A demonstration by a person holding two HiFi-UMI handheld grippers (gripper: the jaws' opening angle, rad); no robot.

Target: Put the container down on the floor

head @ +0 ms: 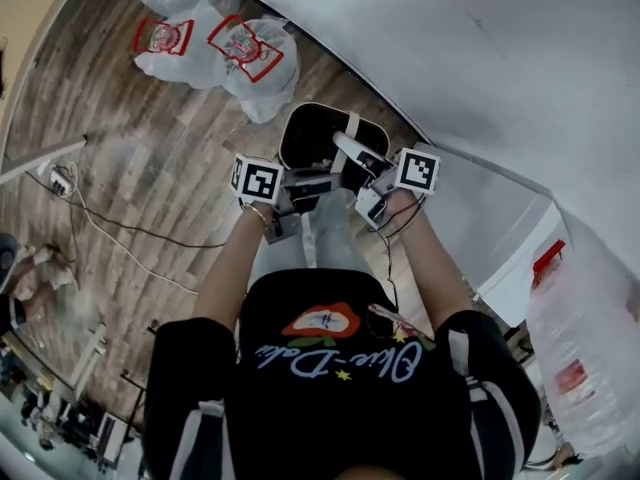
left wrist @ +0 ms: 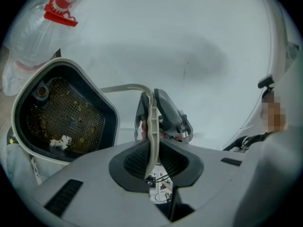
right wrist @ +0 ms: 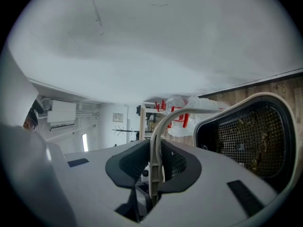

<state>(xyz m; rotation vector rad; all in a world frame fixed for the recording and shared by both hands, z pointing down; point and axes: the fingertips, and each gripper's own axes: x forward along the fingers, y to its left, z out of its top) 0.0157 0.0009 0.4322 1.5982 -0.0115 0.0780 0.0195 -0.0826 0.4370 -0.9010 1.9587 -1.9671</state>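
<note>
Closest to me is my black shirt (head: 330, 388) with both forearms reaching out, nothing fancy. Then my left tongs (left wrist: 152, 148) and right tongs (right wrist: 155, 151), each clamped on the thin white handle (left wrist: 150, 115) of the container (head: 305, 138), one from either side, pads pinching it tight. Just past the tongs the container hangs off that handle over the wooden floor (head: 150, 158), right beside the white wall (head: 480, 58). Honestly can't tell if its bottom touches the floor. It's black inside, with a mesh basket (left wrist: 71, 119) holding a few scraps. Further out, white plastic bags (head: 250, 53) with red handles sit on the floor.
</note>
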